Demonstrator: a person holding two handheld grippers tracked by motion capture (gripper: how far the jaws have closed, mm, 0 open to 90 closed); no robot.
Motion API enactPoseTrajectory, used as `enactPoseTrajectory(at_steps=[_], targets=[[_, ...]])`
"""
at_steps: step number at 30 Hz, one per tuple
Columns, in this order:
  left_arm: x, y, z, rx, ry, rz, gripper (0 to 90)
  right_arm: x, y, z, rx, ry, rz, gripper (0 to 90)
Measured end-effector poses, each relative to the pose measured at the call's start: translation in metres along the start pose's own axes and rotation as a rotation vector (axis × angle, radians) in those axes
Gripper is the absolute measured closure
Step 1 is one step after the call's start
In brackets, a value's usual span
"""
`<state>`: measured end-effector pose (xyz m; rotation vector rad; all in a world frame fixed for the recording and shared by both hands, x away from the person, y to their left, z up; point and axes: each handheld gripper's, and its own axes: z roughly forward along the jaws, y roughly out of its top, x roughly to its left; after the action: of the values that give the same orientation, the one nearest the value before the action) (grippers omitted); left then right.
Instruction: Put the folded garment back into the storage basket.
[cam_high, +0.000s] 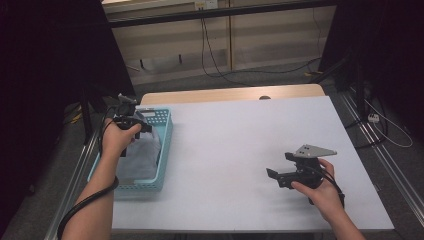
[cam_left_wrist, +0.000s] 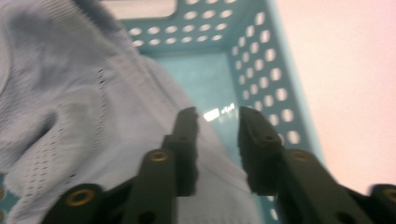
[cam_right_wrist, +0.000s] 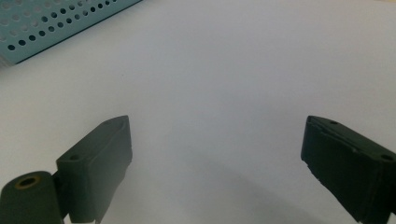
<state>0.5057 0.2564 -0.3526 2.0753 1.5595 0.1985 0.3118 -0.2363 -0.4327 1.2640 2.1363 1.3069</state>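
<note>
A teal perforated basket (cam_high: 167, 145) stands on the left part of the white table (cam_high: 240, 135). A pale grey-blue mesh cloth (cam_high: 142, 155) lies bunched inside it. My left gripper (cam_high: 140, 131) hangs over the basket, above the cloth. In the left gripper view its jaws (cam_left_wrist: 218, 122) stand apart with nothing between them; the cloth (cam_left_wrist: 70, 107) lies below and to the left, and the basket's wall (cam_left_wrist: 266, 60) and bare floor are beyond. My right gripper (cam_high: 280, 165) rests low over the table at the right, jaws wide apart (cam_right_wrist: 217, 135) and empty.
The basket's corner (cam_right_wrist: 46, 23) shows far off in the right gripper view, across bare tabletop (cam_right_wrist: 224, 70). Beyond the table's wooden far edge (cam_high: 230, 94) are floor cables and dark stands. Metal rails run along both sides of the table.
</note>
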Motion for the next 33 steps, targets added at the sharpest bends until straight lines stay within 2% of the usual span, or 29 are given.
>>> enactPoseTrajectory(at_steps=[6, 9, 13, 17, 29, 32, 33], targets=[[-0.026, 0.003, 0.001, 0.018, -0.054, 0.064, 50.5, -0.004, 0.0, -0.002, -0.003, -0.004, 0.009, 8.7], [-0.04, 0.004, 0.002, 0.009, -0.085, 0.093, 45.3, -0.004, 0.0, -0.001, 0.001, -0.005, 0.009, 8.6], [-0.057, 0.004, 0.002, 0.01, -0.117, 0.142, 41.4, -0.004, -0.001, -0.003, -0.001, -0.006, 0.009, 8.5], [-0.071, 0.003, 0.002, -0.002, -0.148, 0.166, 38.4, -0.005, -0.001, -0.005, -0.002, -0.01, 0.012, 8.5], [-0.103, -0.004, 0.004, -0.006, -0.206, 0.226, 30.9, -0.004, -0.001, -0.004, 0.001, -0.005, 0.014, 8.5], [-0.108, -0.006, 0.006, 0.001, -0.203, 0.242, 29.6, -0.003, -0.001, -0.004, 0.001, -0.005, 0.012, 8.6], [-0.111, -0.006, 0.006, 0.004, -0.196, 0.259, 29.4, -0.003, -0.001, -0.004, 0.001, -0.004, 0.01, 8.6]])
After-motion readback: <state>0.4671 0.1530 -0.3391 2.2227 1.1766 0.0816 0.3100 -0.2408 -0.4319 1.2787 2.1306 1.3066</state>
